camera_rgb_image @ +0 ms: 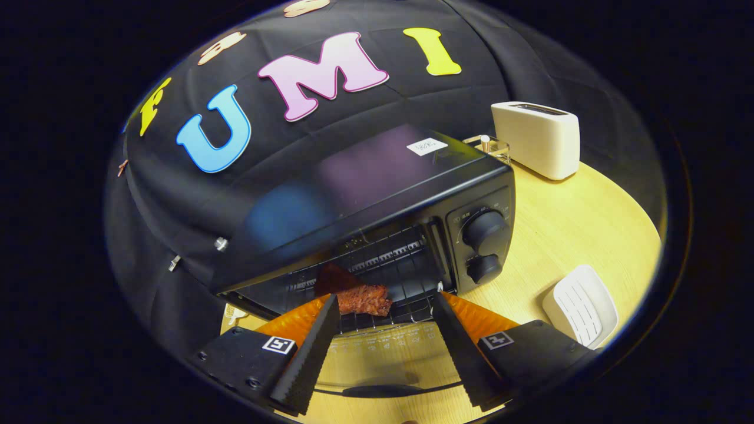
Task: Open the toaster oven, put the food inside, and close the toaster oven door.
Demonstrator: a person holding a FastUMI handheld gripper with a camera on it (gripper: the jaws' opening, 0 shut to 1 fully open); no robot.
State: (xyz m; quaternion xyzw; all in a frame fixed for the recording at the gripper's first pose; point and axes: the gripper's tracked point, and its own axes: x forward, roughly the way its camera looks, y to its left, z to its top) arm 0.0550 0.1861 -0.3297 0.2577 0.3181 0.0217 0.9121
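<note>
A black toaster oven stands on the wooden table with its door folded down flat toward me; the door's glass and dark handle lie under my fingers. A reddish-brown piece of food rests on the wire rack inside the cavity, just beyond my left fingertip. My gripper is open, with the fingers spread wide at the oven's mouth and nothing between them.
Two black knobs sit on the oven's right panel. A white toaster stands behind the oven to the right. A white ribbed dish lies on the table right of my right finger.
</note>
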